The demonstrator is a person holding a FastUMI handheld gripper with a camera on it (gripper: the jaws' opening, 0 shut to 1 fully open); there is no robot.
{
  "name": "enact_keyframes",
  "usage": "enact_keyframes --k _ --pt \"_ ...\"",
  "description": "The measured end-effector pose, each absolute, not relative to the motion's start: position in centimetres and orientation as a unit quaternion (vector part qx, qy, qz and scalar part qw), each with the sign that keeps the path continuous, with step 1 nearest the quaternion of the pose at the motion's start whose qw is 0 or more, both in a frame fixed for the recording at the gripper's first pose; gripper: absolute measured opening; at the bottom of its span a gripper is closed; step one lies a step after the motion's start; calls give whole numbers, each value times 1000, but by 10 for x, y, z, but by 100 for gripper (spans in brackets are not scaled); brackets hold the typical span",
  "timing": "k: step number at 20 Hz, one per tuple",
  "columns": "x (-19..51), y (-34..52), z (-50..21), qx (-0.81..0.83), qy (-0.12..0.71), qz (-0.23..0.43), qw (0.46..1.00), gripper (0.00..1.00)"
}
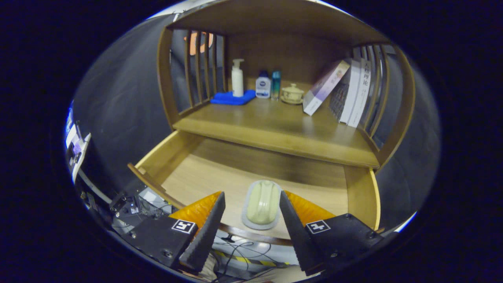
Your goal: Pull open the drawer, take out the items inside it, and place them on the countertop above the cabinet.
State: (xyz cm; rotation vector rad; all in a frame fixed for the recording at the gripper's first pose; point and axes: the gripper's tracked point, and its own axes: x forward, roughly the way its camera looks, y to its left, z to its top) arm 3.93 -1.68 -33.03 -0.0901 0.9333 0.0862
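The wooden drawer point(184, 157) stands pulled out below the countertop point(275, 125). On its floor near the front wall lies a pale green soap-like item in a grey-white dish point(262, 204). My gripper point(251, 196) hovers over the drawer's front with its fingers spread. The dish sits between the two fingertips; the right fingertip point(286, 202) is close to the dish's edge and the left fingertip point(218, 204) stands a gap away. Neither finger presses on it.
On the countertop's back stand a white pump bottle point(237, 78) on a blue cloth point(232, 98), two small bottles point(268, 85), a lidded cup point(292, 93) and leaning books point(346, 92). Slatted side walls enclose the shelf. Cables and gear point(133, 206) lie below the drawer's front.
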Motion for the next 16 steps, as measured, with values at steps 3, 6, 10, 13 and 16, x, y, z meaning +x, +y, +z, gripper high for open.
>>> enact_keyframes --k 3,6,10,13,16 --pt "47 -15 -353 -7 506 42 861 88" --pt "62 -19 -368 -9 535 35 844 88" --pt "73 -28 -390 -2 576 15 818 85" --pt "75 -34 -402 -6 596 7 803 80" --pt "73 -35 -414 6 604 5 797 63"
